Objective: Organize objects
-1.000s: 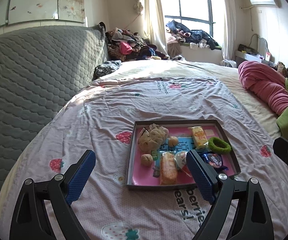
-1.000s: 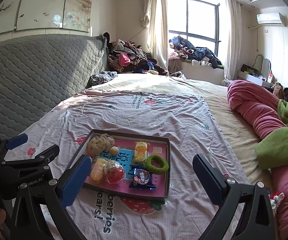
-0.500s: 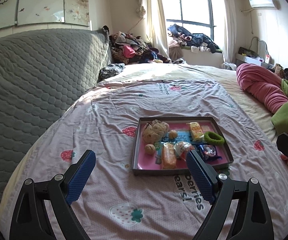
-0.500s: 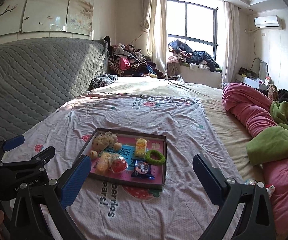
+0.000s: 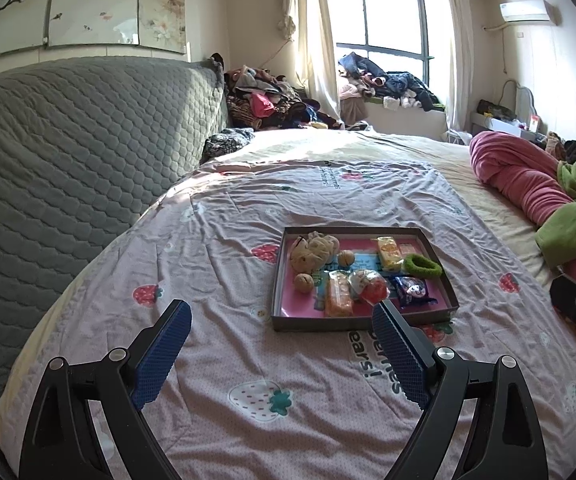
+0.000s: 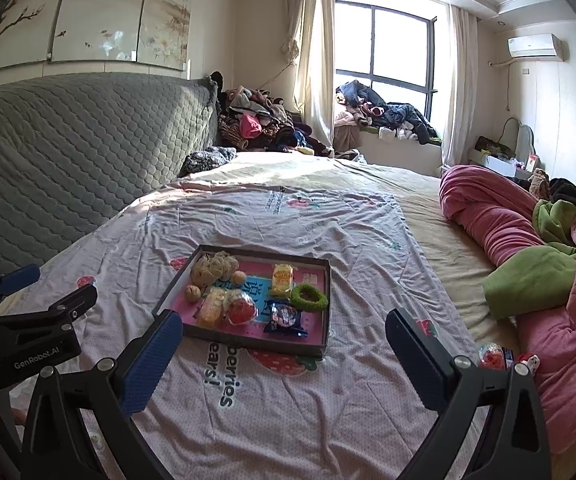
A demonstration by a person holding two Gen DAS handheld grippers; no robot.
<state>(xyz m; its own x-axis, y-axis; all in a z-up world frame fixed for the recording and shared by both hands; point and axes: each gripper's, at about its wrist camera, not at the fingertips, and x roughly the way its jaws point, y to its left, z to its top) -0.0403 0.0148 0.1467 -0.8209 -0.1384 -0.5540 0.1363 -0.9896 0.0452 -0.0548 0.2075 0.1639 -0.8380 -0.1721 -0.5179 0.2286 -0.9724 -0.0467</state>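
I have both tongs spread wide and holding nothing: the left tongs (image 5: 280, 352) and the right tongs (image 6: 284, 360) hang above the near end of the bed (image 6: 288, 412), over its pale pink strawberry-print cover. The shallow dark-rimmed cardboard tray with a pink floor (image 6: 325, 312) lies flat on that cover, roughly midway between the grey quilted headboard (image 6: 80, 148) side and the side where the rolled pink blanket (image 6: 483, 208) lies.

Inside the tray, a beige plush toy (image 5: 313, 252) fills the far corner nearest the headboard, with two small round tan balls (image 5: 303, 282) just beside it. A yellow snack packet (image 6: 282, 278) sits toward the far rim, a fuzzy green hair ring (image 6: 309, 298) close by it, and a dark blue snack wrapper (image 6: 286, 318) near the front rim. An orange wrapped bar (image 5: 337, 294) touches a clear packet with red contents (image 5: 369, 286); what that packet holds I cannot make out.
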